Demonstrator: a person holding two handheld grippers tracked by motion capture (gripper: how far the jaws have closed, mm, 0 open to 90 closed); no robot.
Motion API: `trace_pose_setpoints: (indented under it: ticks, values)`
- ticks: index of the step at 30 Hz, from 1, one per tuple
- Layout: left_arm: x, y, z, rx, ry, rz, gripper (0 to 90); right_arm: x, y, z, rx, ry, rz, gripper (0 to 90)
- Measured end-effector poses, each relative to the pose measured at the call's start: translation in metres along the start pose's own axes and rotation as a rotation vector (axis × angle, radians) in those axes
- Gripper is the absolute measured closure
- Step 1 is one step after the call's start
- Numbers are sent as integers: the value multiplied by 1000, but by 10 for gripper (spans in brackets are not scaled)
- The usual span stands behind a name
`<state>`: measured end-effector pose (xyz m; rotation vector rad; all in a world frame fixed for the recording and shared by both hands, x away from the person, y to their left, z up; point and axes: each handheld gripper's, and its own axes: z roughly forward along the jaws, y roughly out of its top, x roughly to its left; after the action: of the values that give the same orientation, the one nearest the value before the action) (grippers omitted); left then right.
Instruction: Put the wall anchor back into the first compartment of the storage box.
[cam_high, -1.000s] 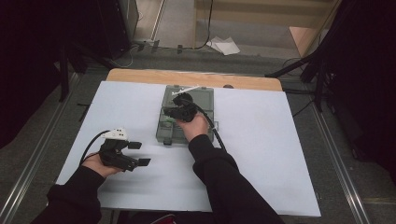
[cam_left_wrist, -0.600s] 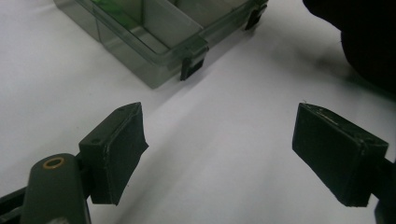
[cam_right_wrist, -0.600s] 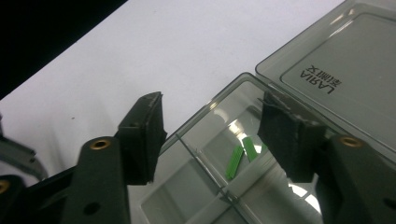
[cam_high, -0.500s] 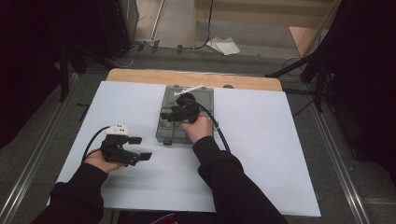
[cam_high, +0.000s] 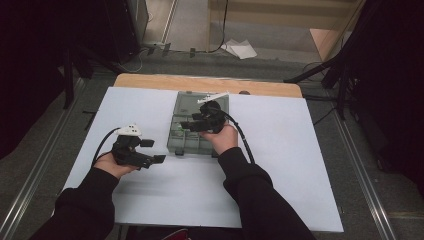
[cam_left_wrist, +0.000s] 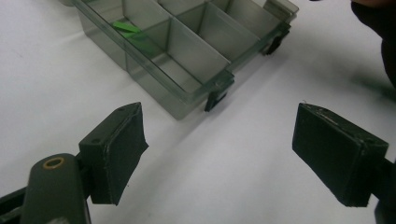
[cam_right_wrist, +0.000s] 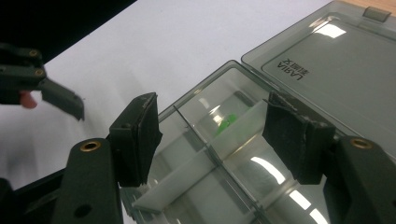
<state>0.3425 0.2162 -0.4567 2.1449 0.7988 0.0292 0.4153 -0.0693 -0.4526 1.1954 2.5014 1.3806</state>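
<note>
Two hand-held grippers are at work: my right hand-held gripper (cam_right_wrist: 210, 140) hangs with jaws wide over the compartment box (cam_high: 192, 142), a green piece (cam_right_wrist: 227, 123) just beyond its tips. My left hand-held gripper (cam_left_wrist: 219, 158) sits wide and empty on the worktop (cam_high: 300, 165), the box ahead of it. I judge the box light, stiff and slippery; its front wall near the latches (cam_left_wrist: 215, 97) looks best to grip.
</note>
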Motion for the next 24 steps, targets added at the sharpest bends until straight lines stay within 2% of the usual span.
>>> trace_pose_setpoints:
  ticks: [3, 5, 10, 12, 15, 18, 20, 24]
  values:
    - [3, 3, 2, -8, 3, -2, 165, -3, -1, -7, -14, -3, 6, 362]
    - [5, 7, 2, 6, 10, -2, 165, -5, -2, -12, -24, -4, 11, 362]
    - [8, 10, 5, -15, 15, -4, 165, -11, -7, -23, -34, -40, 15, 342]
    - [10, 13, 5, 7, 28, -6, 165, -14, -9, -27, -41, -38, 21, 336]
    - [11, 17, 7, 6, 30, -12, 165, -18, -13, -33, -44, -53, 22, 333]
    - [14, 20, 9, -13, 11, -22, 166, -22, -16, -38, -51, -59, 31, 331]
    - [16, 22, 10, -17, 11, -25, 220, -25, -18, -41, -48, -58, 43, 330]
    - [20, 30, 13, -7, 27, -23, 219, -30, -20, -48, -65, -63, 59, 329]
